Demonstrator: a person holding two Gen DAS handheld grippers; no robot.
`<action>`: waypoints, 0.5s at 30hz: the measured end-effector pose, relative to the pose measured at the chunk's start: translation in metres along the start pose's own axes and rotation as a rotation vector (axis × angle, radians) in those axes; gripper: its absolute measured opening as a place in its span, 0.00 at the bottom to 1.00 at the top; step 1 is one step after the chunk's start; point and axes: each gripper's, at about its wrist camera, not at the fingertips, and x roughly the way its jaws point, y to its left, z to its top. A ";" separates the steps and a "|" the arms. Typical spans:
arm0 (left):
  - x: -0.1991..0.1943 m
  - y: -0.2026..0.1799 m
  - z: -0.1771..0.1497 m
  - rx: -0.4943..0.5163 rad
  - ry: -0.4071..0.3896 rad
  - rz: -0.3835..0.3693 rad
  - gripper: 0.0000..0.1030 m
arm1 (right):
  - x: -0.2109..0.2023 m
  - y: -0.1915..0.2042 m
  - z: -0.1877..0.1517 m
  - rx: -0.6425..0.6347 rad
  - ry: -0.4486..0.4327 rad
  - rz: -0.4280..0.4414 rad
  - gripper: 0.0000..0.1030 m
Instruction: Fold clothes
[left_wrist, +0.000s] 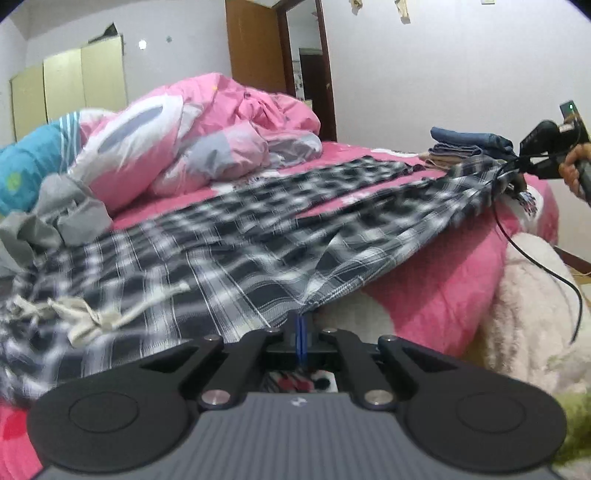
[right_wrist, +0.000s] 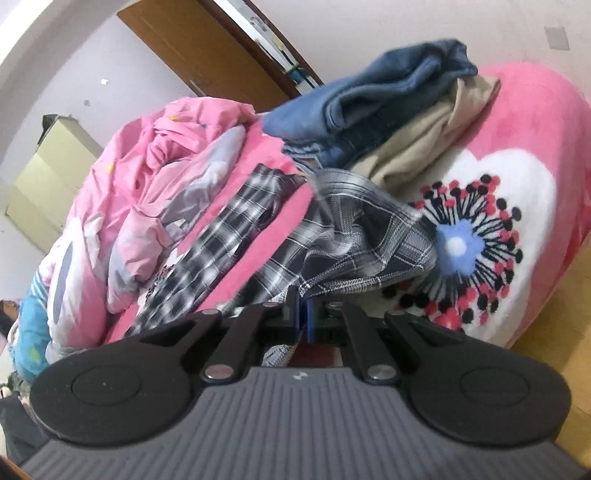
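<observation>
Black-and-white plaid trousers (left_wrist: 236, 236) with a white drawstring (left_wrist: 92, 317) lie stretched across the pink bed. My left gripper (left_wrist: 301, 325) is shut on their near edge by the waist. My right gripper (right_wrist: 303, 306) is shut on the leg end of the plaid trousers (right_wrist: 354, 236); it also shows in the left wrist view (left_wrist: 517, 166) at the far right, held by a hand, lifting the cloth off the bed.
A stack of folded clothes (left_wrist: 469, 146), blue on beige (right_wrist: 369, 122), sits at the bed's far corner. A crumpled pink duvet (left_wrist: 207, 129) and grey garment (left_wrist: 59, 218) lie at the back left. A cream fleece (left_wrist: 524, 302) hangs over the bed's side.
</observation>
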 end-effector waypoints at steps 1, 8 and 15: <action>0.002 0.001 -0.003 -0.006 0.019 -0.007 0.06 | 0.001 -0.005 -0.003 -0.002 0.010 -0.015 0.02; -0.021 0.027 -0.017 -0.137 0.026 0.063 0.37 | 0.019 -0.043 -0.017 0.177 0.053 -0.025 0.06; -0.048 0.117 -0.038 -0.673 -0.010 0.216 0.39 | -0.026 -0.014 -0.024 0.054 -0.170 -0.074 0.13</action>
